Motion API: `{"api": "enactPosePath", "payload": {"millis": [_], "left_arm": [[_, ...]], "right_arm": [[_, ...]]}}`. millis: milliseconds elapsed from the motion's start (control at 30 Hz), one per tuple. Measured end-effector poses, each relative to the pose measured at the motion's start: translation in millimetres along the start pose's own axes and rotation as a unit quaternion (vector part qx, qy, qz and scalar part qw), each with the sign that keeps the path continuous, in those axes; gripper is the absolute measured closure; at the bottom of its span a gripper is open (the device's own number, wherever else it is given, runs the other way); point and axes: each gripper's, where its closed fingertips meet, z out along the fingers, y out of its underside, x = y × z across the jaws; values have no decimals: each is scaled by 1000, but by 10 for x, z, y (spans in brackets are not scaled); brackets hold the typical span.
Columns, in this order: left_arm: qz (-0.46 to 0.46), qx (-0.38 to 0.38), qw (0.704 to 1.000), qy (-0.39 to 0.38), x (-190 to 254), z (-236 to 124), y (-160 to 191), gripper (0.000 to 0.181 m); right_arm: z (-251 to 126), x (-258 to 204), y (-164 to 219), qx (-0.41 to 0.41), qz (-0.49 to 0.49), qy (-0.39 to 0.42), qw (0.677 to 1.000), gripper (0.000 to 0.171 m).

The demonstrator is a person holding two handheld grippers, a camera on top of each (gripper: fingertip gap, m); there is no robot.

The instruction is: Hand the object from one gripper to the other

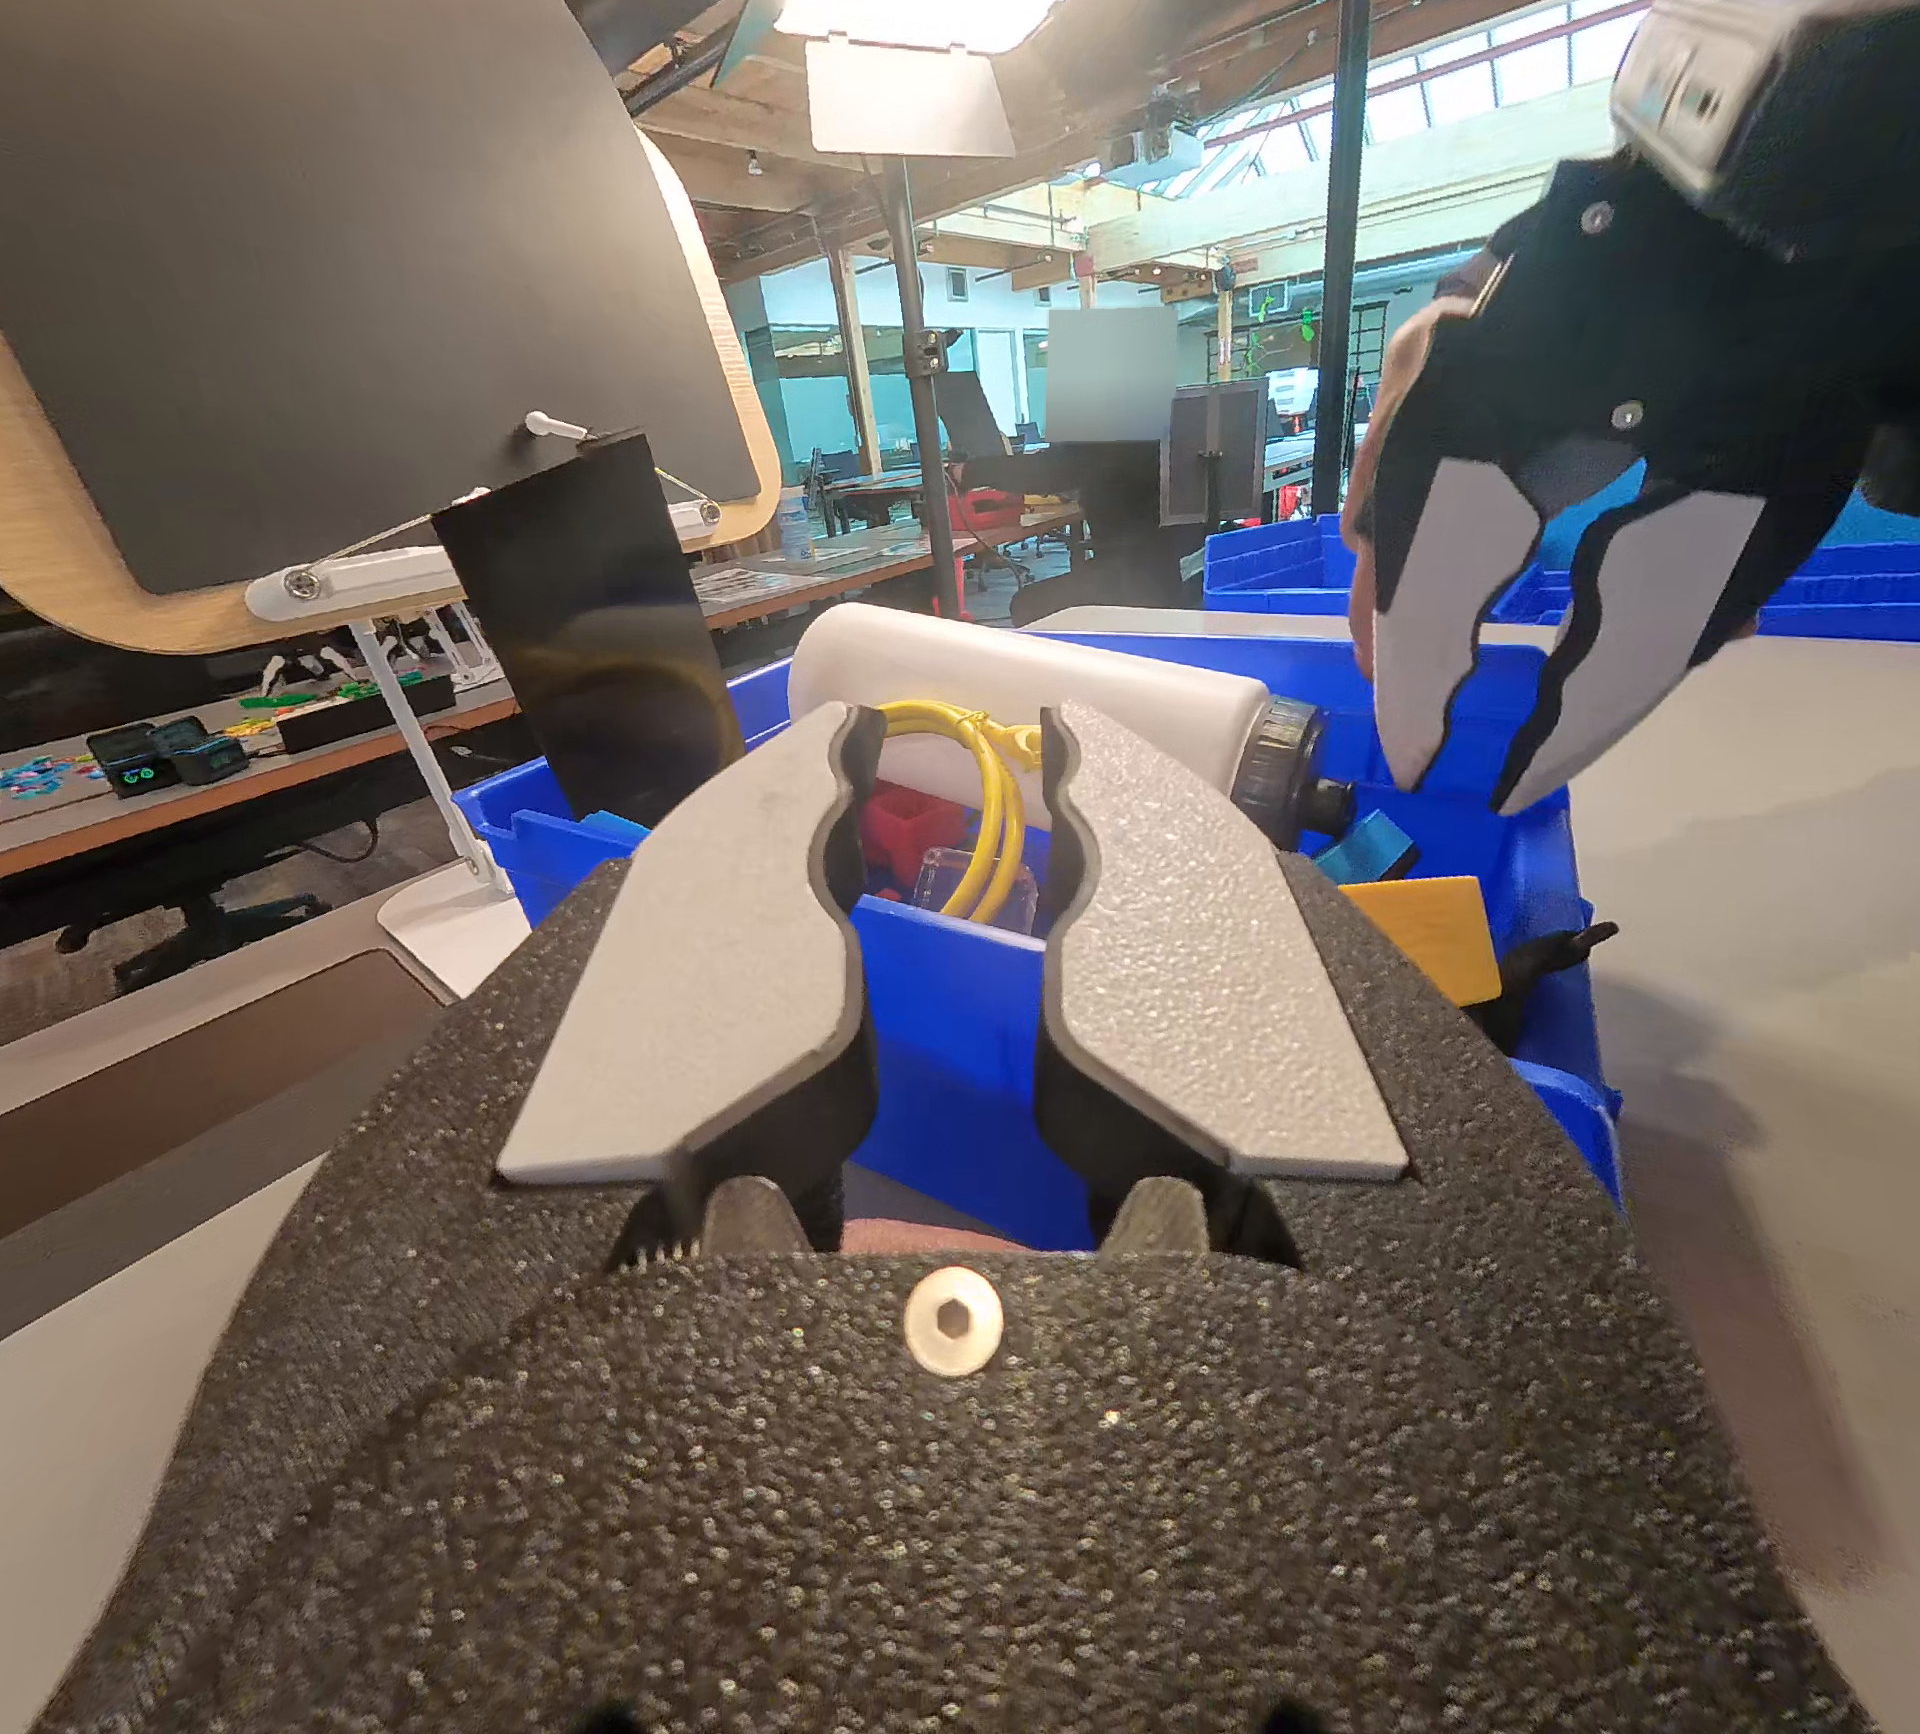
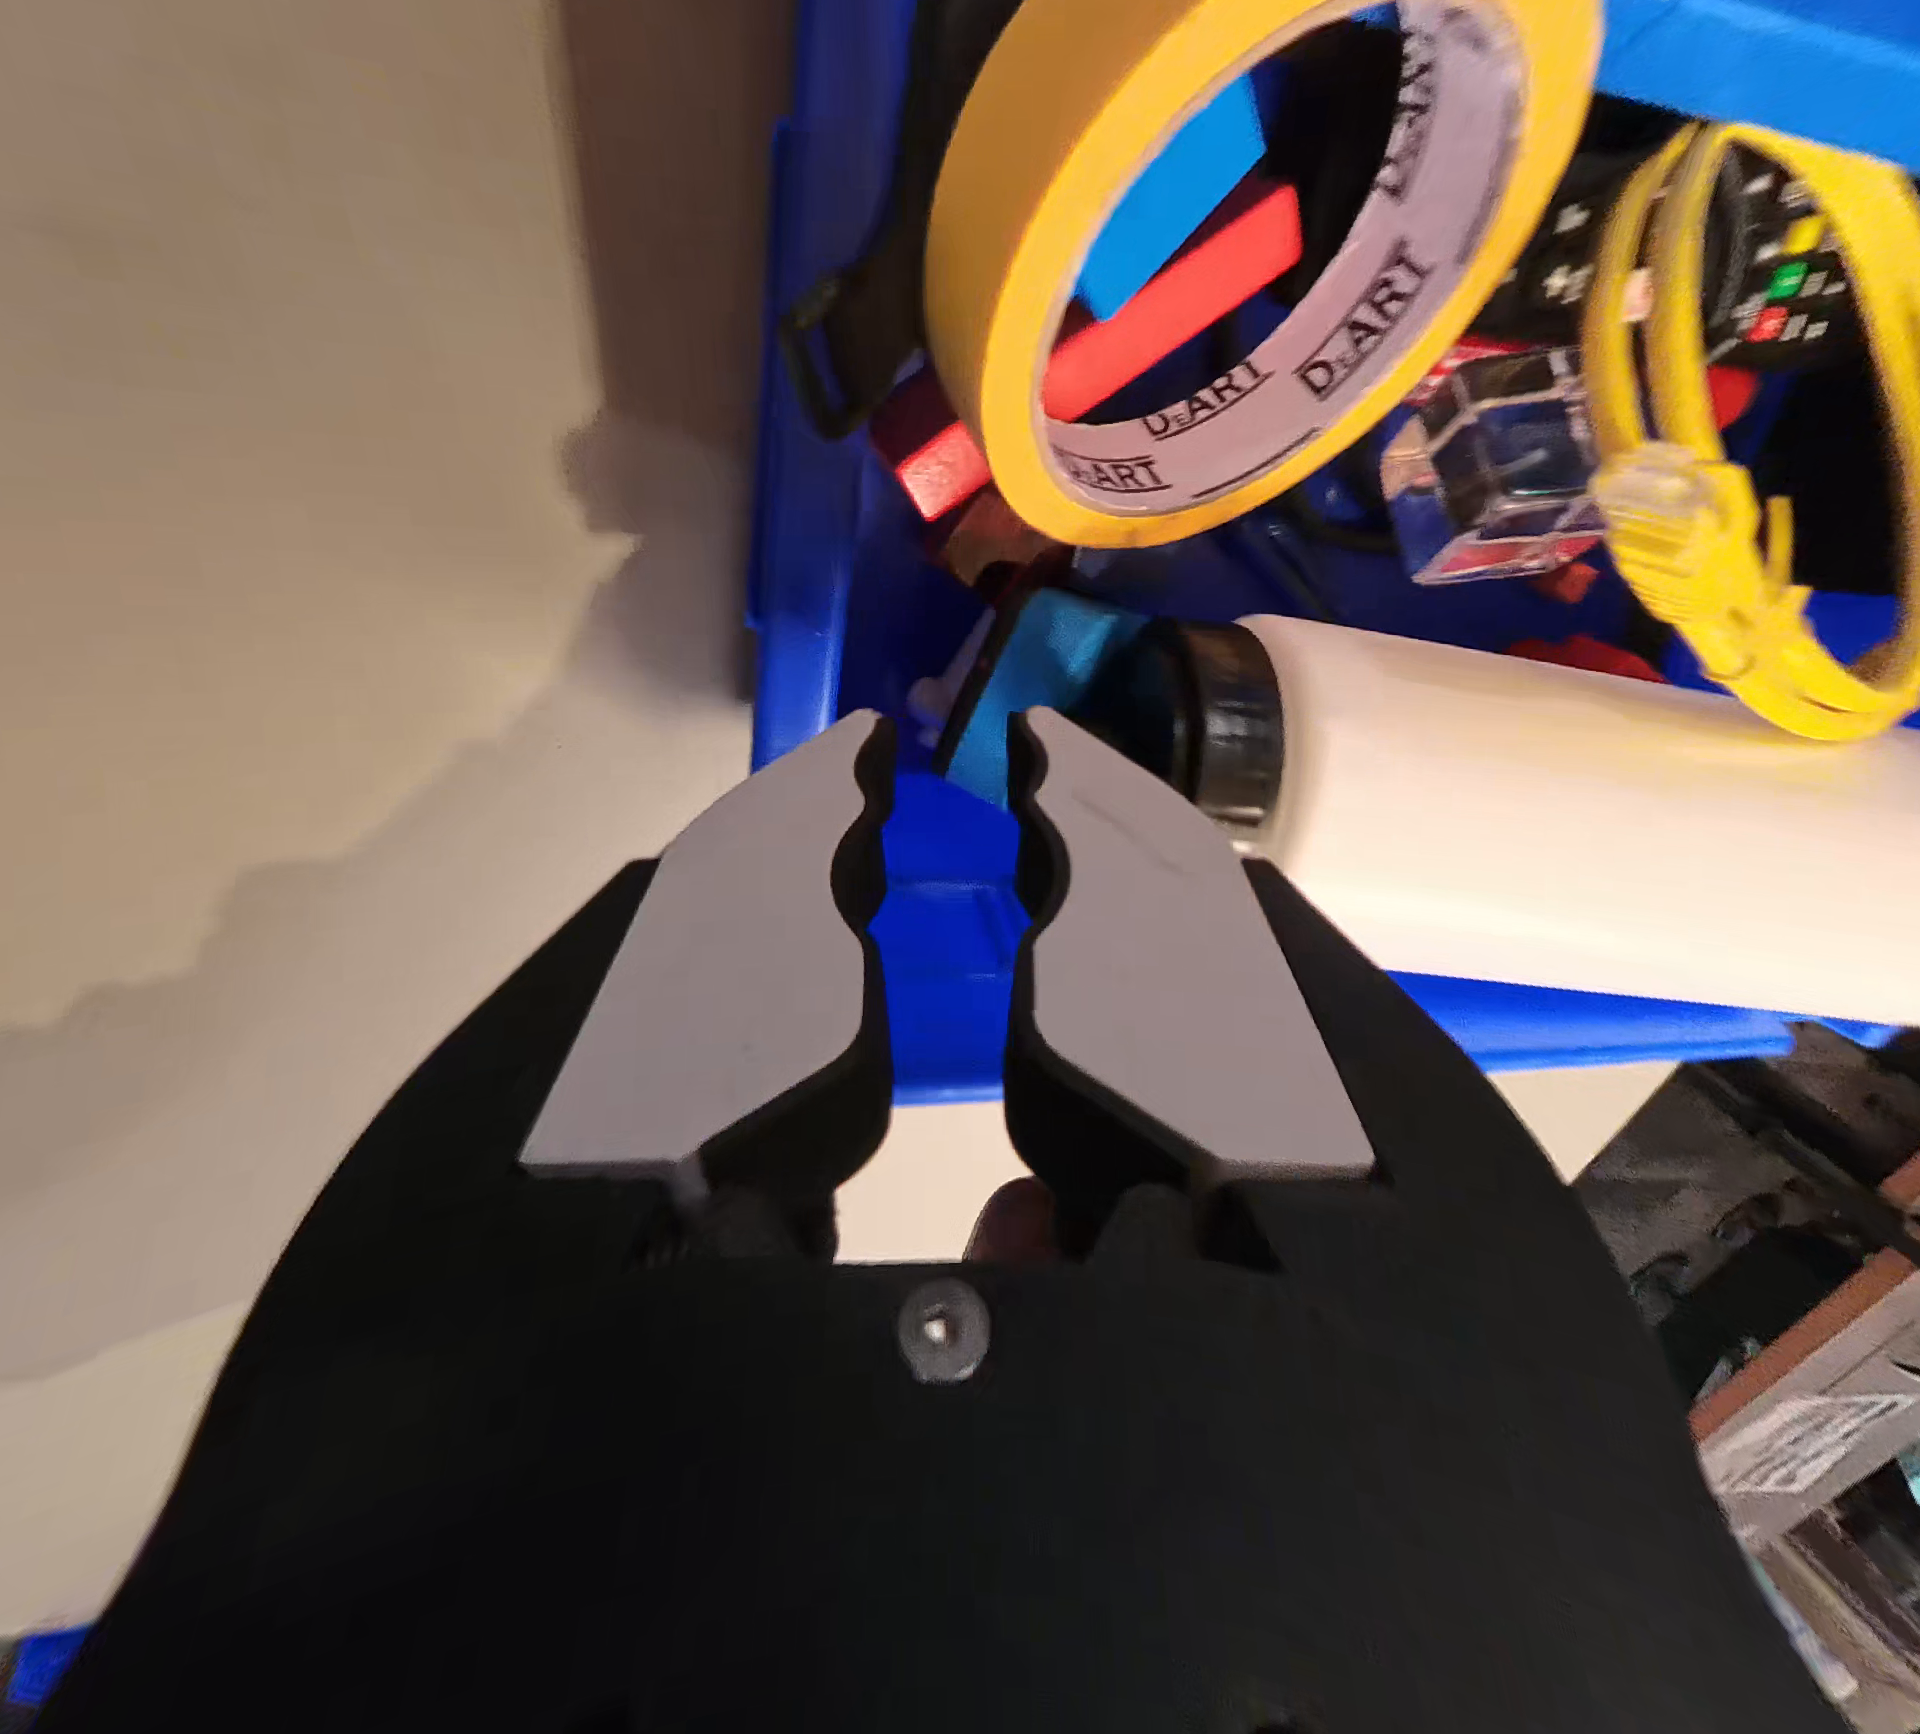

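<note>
A blue bin [image 1: 966, 1009] holds a white bottle with a black cap [image 1: 1039, 676], a coiled yellow cable [image 1: 997, 811], a red block [image 1: 904, 827], a clear cube [image 1: 987, 874] and a yellow tape roll [image 1: 1429, 931]. My left gripper [image 1: 956, 749] is open and empty, level with the bin's near wall. My right gripper [image 1: 1460, 791] hangs above the bin's right side, tips down. In the right wrist view it [image 2: 951, 728] is open with a narrow gap and empty, above the bin corner. The tape roll [image 2: 987, 250], bottle [image 2: 1558, 832], cable [image 2: 1683, 489] and cube [image 2: 1496, 479] lie beyond it.
The bin [image 2: 810, 334] stands on a pale table [image 1: 1745, 853]. More blue bins [image 1: 1278, 557] stand behind it. A black panel on a white stand [image 1: 592, 624] rises left of the bin. A lamp pole [image 1: 925, 396] and workbenches are farther back. About 15 cm separates my left fingertips from my right.
</note>
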Motion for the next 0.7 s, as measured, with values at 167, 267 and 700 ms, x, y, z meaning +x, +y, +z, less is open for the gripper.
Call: {"api": "enactPosePath", "payload": {"millis": [167, 267, 700], "left_arm": [[8, -14, 1000, -6, -29, 10, 36, 149], [14, -20, 1000, -5, -36, 7, 60, 149], [4, -25, 1000, 0, 4, 33, 99, 149]], "right_arm": [[233, 87, 92, -95, 16, 21, 995, 158], [236, 142, 64, -108, 28, 42, 993, 160], [321, 222, 146, -131, -6, 132, 983, 146]]}}
